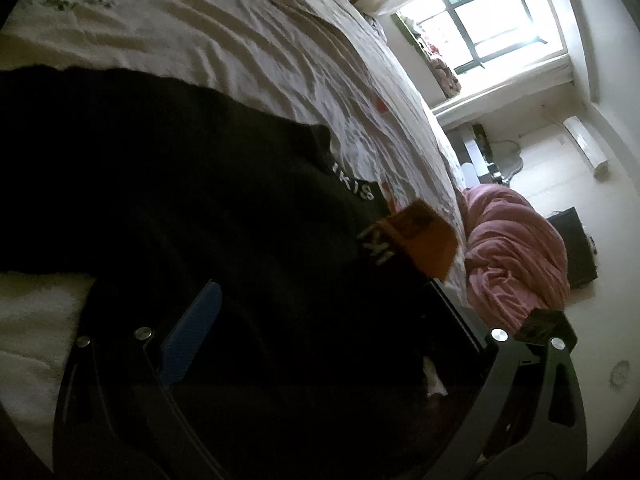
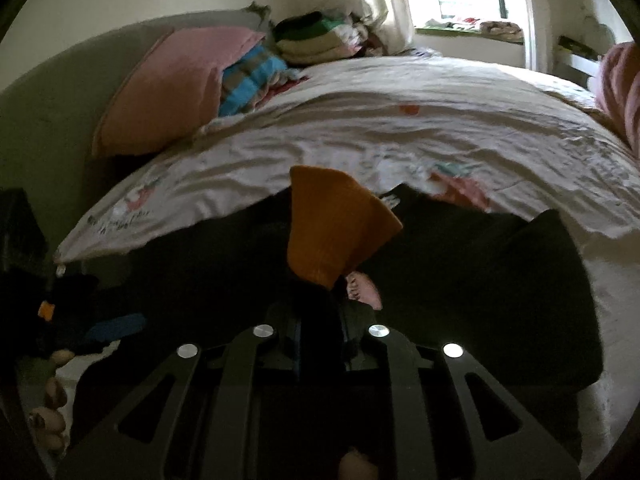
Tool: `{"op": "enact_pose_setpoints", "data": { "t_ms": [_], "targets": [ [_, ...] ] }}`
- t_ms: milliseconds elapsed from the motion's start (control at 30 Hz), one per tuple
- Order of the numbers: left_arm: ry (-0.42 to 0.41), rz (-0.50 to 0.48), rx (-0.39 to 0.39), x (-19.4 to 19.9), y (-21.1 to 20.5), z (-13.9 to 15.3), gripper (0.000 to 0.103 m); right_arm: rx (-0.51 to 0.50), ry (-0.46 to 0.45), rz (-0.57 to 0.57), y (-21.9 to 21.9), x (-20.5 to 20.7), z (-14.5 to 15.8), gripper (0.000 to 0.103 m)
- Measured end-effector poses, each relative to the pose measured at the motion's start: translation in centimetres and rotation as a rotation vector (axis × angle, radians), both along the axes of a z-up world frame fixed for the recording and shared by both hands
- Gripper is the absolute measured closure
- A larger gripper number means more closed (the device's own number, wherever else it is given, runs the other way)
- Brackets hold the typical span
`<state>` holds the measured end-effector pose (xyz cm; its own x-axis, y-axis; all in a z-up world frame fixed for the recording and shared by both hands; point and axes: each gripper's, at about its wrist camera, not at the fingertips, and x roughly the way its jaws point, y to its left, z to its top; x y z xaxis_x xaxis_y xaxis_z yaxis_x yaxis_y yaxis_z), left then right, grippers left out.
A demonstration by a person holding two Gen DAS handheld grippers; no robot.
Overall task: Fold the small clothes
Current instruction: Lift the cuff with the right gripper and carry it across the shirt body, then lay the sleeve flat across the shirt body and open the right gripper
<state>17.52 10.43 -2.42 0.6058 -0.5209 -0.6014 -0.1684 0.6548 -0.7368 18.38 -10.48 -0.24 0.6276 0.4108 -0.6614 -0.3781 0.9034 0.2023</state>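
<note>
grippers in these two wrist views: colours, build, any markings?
Both are black. Left gripper: slotted linkage arms, round silver pivot pins, a blue ribbed pad on one finger. Right gripper: same black slotted arms, four silver pins, blue showing between the close-set jaws. No cables, lettering or sleeves visible.

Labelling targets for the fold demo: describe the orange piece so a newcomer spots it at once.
Start at the bed with the pale, wrinkled printed cover. On its near side lies a wide black garment. The orange piece is a small knit flap sticking up from that garment, just ahead of the right gripper; it is the only orange among black cloth and pale cover.
</note>
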Motion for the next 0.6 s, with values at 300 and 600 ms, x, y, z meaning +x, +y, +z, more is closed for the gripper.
{"op": "enact_pose_setpoints", "data": {
  "t_ms": [300,600],
  "targets": [
    [0.017,-0.034,-0.041,0.3,-0.8,-0.9,0.011,-0.001,0.056,0.212,0.3,-4.3,-0.2,0.045],
    [0.067,-0.069,0.005,1.4,-2.9,-2.4,0.043,0.027,0.058,0.123,-4.2,-6.0,0.5,0.045]
  ]
}}
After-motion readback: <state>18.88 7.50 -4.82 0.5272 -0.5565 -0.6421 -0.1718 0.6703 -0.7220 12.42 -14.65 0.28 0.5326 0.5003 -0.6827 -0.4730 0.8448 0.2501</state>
